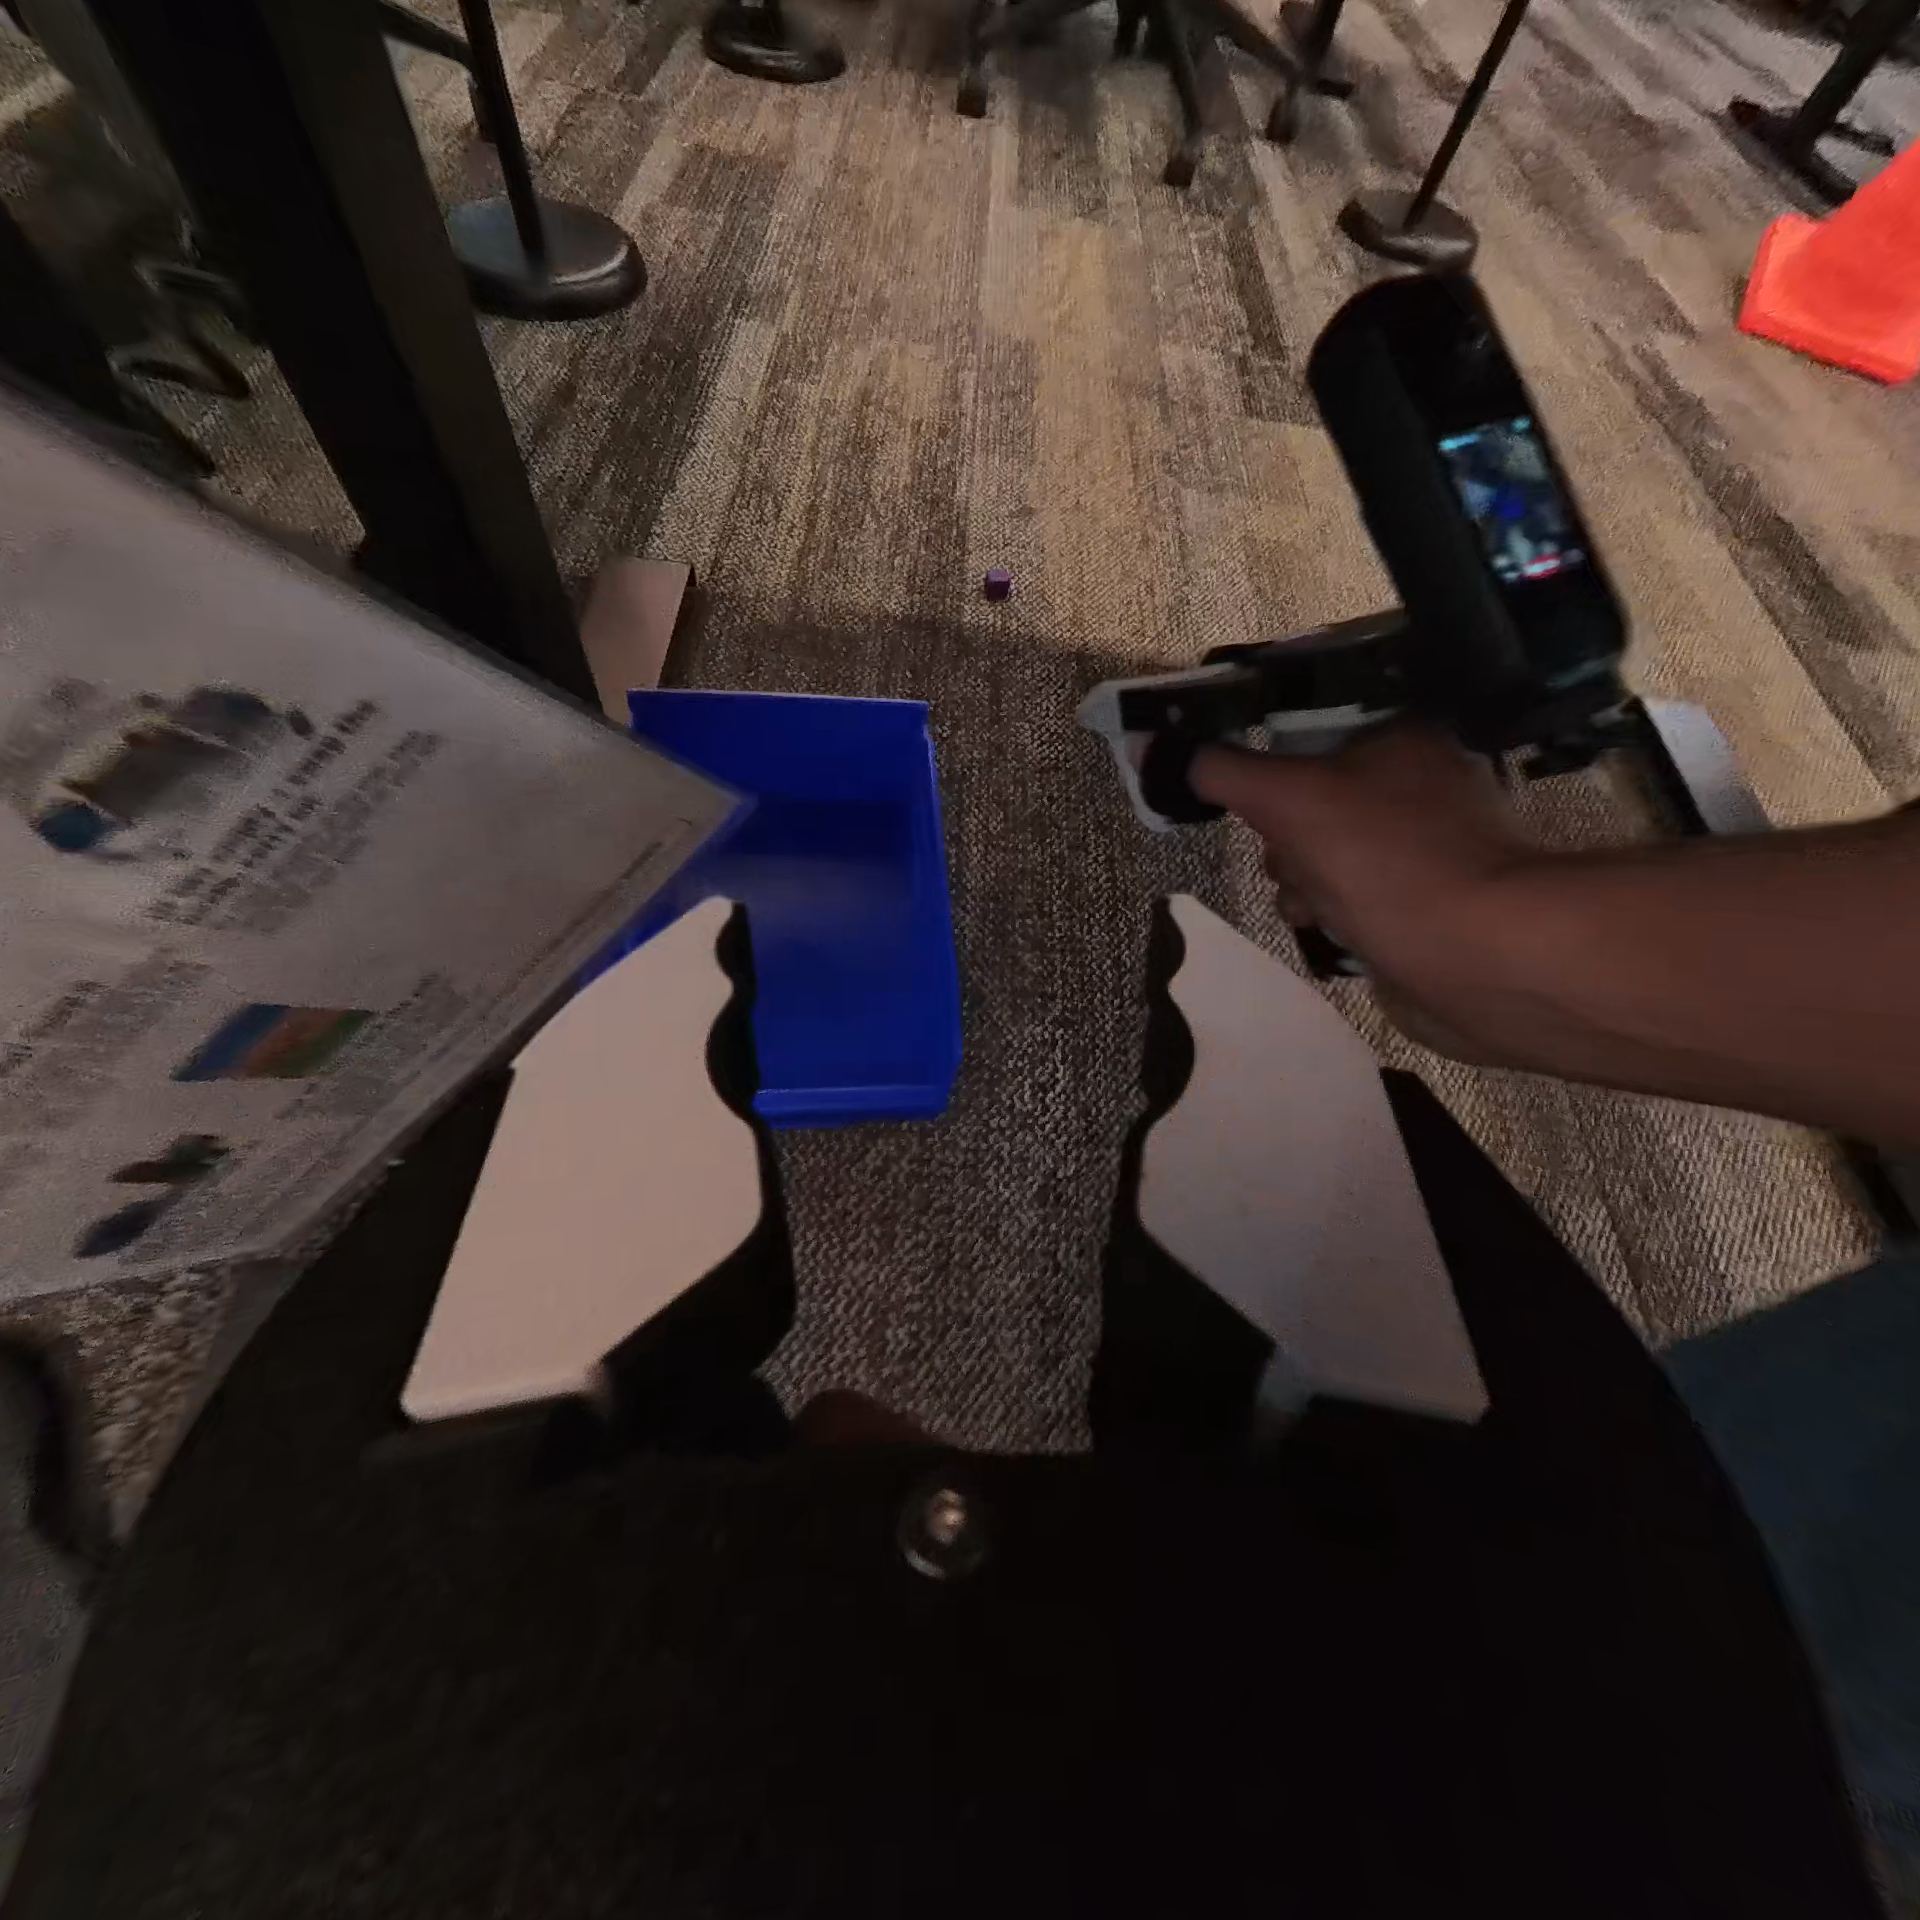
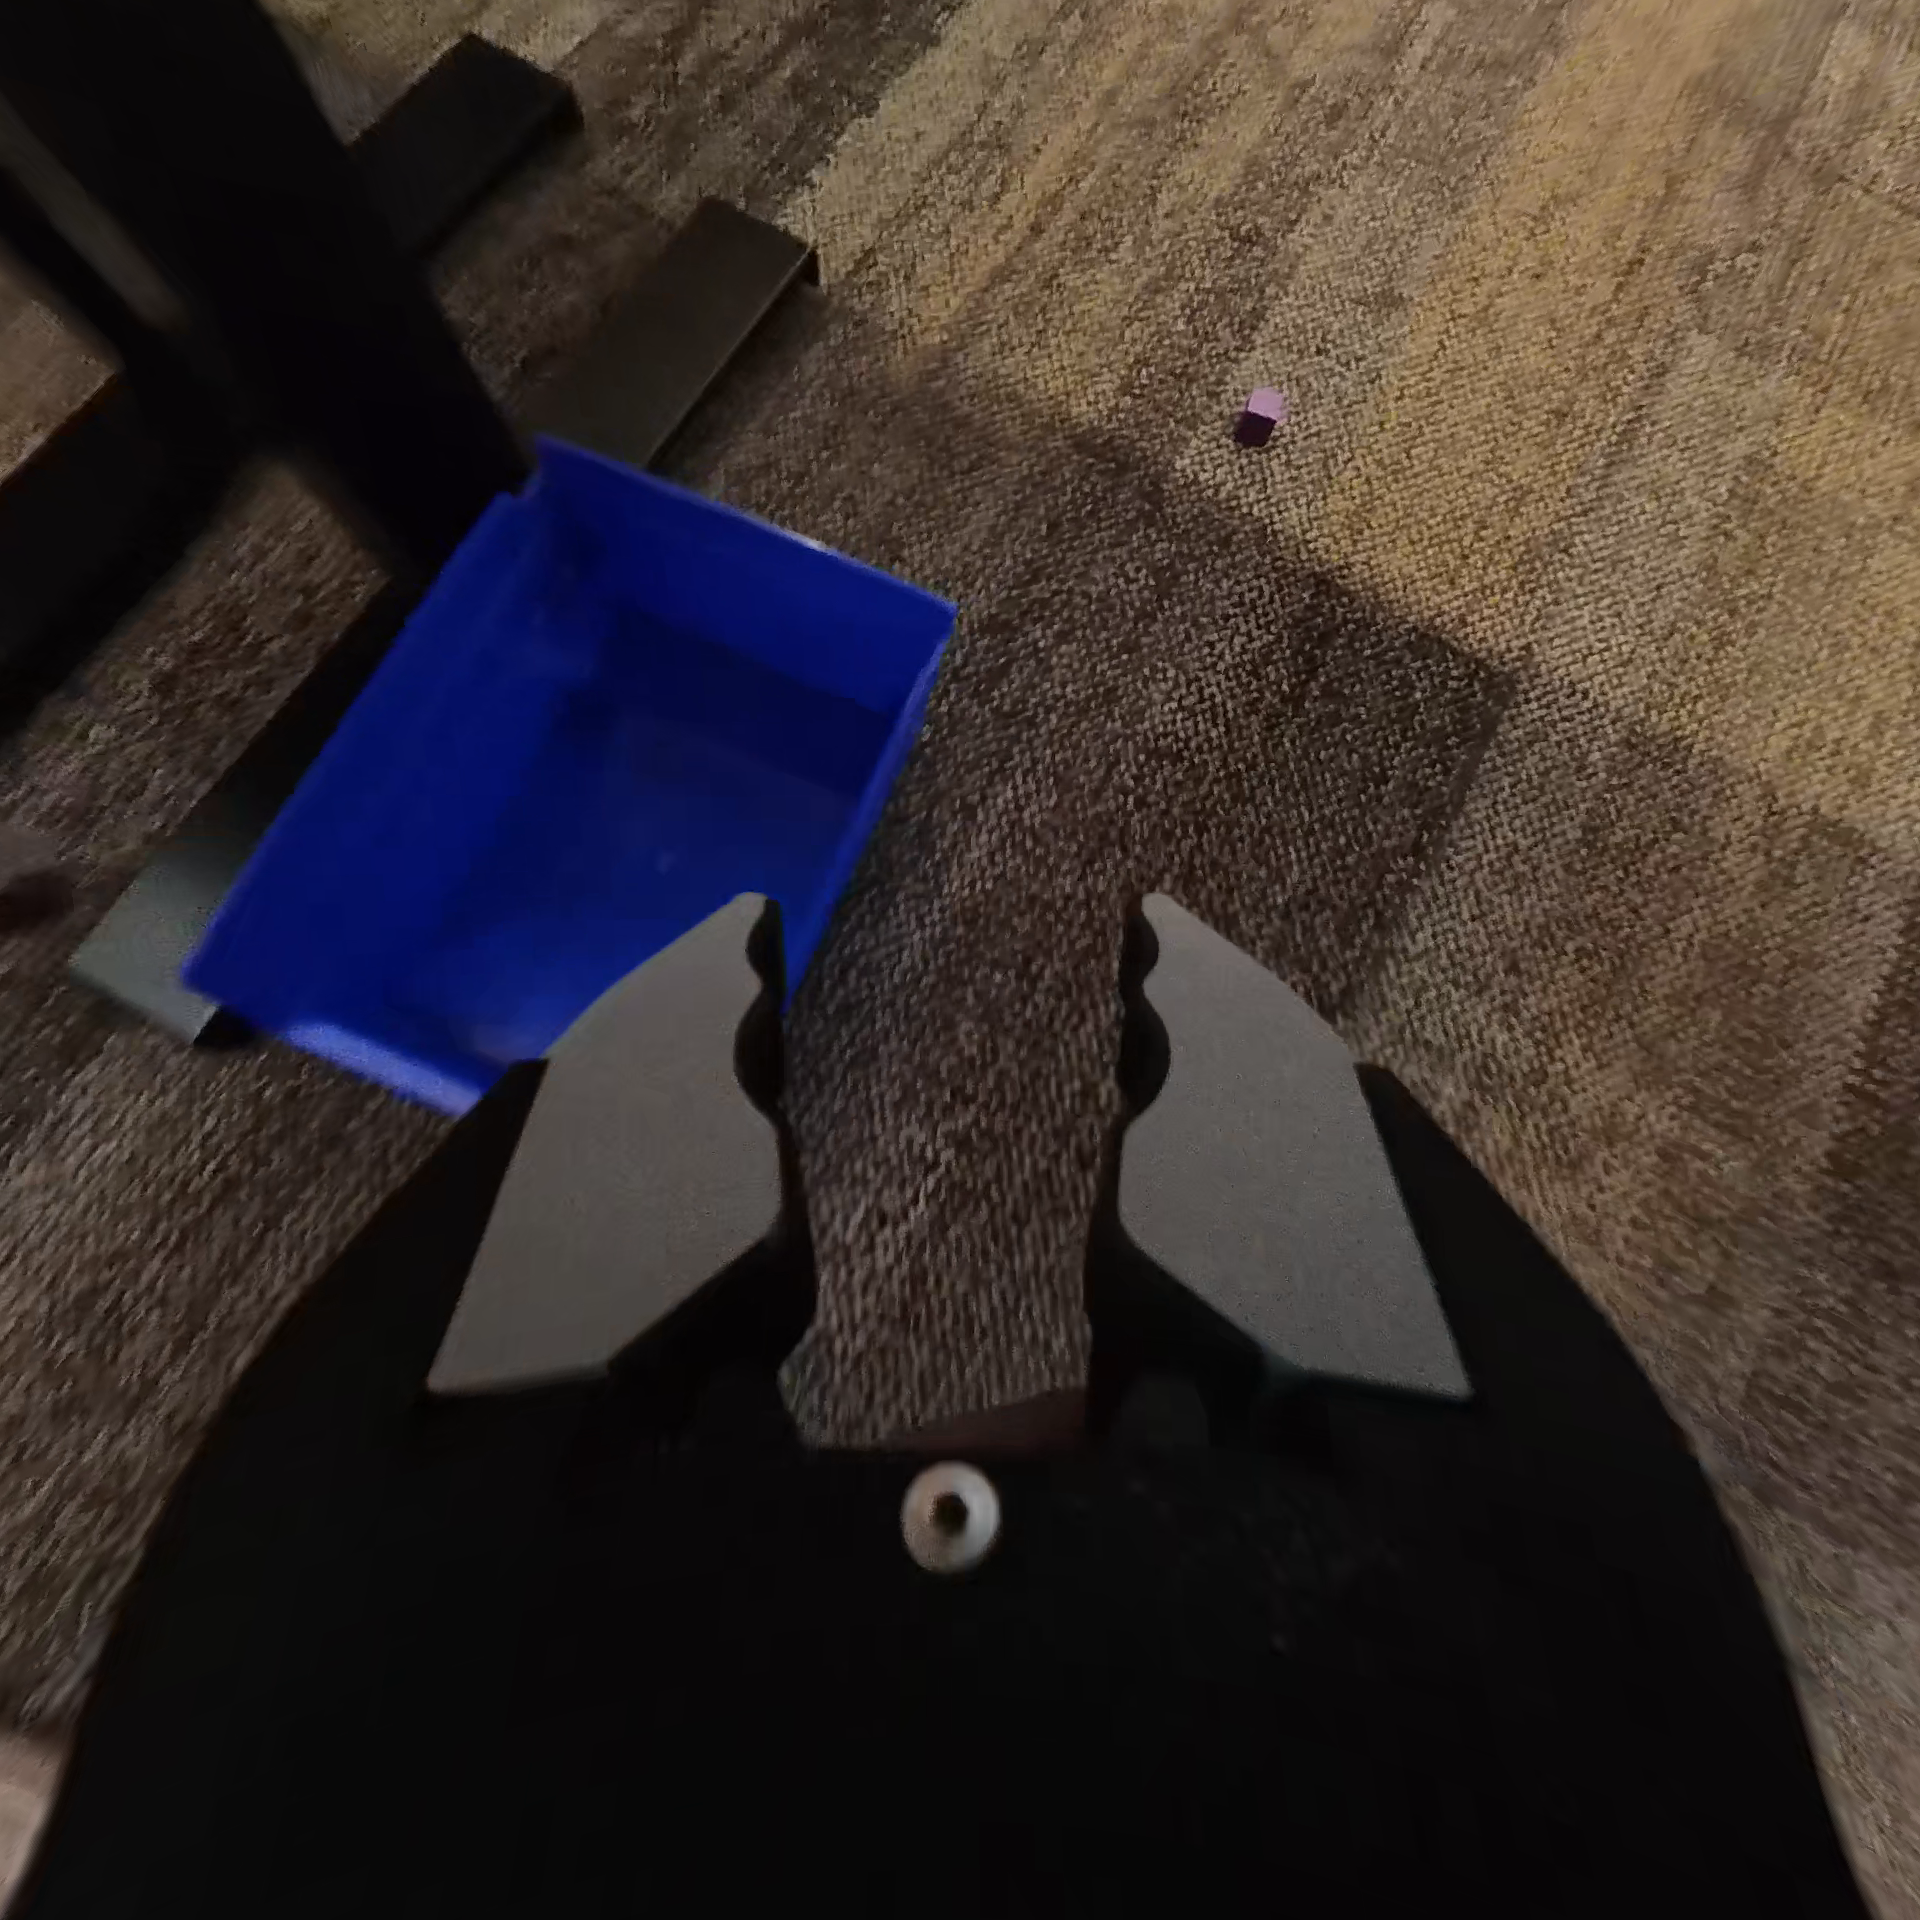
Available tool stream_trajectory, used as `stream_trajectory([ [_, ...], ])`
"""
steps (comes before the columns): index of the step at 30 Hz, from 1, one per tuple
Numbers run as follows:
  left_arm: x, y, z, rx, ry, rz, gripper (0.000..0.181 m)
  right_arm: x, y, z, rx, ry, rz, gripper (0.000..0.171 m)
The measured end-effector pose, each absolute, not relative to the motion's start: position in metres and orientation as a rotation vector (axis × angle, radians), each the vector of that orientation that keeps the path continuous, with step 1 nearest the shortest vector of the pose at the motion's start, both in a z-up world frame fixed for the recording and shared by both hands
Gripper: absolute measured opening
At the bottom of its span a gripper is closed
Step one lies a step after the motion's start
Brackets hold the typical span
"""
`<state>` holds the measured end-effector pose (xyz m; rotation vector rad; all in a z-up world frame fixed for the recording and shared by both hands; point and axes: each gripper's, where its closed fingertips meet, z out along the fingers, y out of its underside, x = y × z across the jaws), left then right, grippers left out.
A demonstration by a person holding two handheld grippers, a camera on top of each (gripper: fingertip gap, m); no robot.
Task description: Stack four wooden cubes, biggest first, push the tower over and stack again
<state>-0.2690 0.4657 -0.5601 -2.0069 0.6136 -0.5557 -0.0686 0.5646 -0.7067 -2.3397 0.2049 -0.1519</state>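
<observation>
- Since both my jaws stand wide with only carpet between them, I judge no stacking is in hand; this looks like a fetch of a stray cube, not a build.
- Left gripper (image 1: 951,935): pale flat fingers, scalloped black inner edges, nothing held. It hangs over the carpet (image 1: 935,1299), a coarse grey-brown weave.
- Right gripper (image 2: 951,935): same build, jaws equally wide and empty, aimed down at the floor. In the left wrist view it shows farther off (image 1: 1195,748), gripped by a hand (image 1: 1382,883), a black camera mounted on top.
- Blue bin (image 2: 561,769): hard smooth plastic, rectangular, open-topped, on the carpet just left of both jaws. What I can see of its inside is bare.
- A printed sheet (image 1: 260,831) juts in from the left, its corner overlapping the bin.
- Purple cube (image 2: 1260,416): small, sharp-edged, alone on the carpet beyond the bin, well apart from both jaws.
- No other cubes show, and no surface to stack on.
- Next move, I judge: reach forward, drop low and narrow the jaws squarely on two flat faces; so small a piece could skid on the weave.
- Farthest: black post bases and an orange cone (image 1: 1849,281).
</observation>
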Motion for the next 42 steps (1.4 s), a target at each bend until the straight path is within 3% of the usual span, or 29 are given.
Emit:
stream_trajectory([
  [9,-0.223,0.488,-0.66,-1.989,0.433,-0.584,0.072,0.018,0.651,-0.804,-2.262,0.214,-0.222,0.063],
  [19,-0.118,0.477,-0.785,-1.944,0.689,-0.731,0.069,0.153,0.761,-0.882,-2.193,0.171,-0.379,0.064],
  [25,-0.085,0.46,-0.818,-1.983,0.7,-0.822,0.068,0.187,0.822,-0.933,-2.204,0.243,-0.367,0.068],
  [30,-0.082,0.459,-0.841,-2.035,0.681,-0.851,0.067,0.204,0.882,-0.964,-2.255,0.247,-0.408,0.061],
  [35,-0.076,0.457,-0.846,-2.05,0.667,-0.853,0.065,0.221,0.927,-0.977,-2.373,0.276,-0.381,0.061],
  [38,-0.072,0.458,-0.842,-2.076,0.621,-0.888,0.065,0.215,0.935,-0.979,-2.422,0.279,-0.323,0.05],
  [41,-0.073,0.458,-0.831,-2.06,0.585,-0.897,0.061,0.201,0.937,-0.982,-2.485,0.242,-0.296,0.0],
  [42,-0.073,0.458,-0.829,-2.056,0.595,-0.894,0.061,0.196,0.934,-0.98,-2.492,0.251,-0.291,0.0],
])
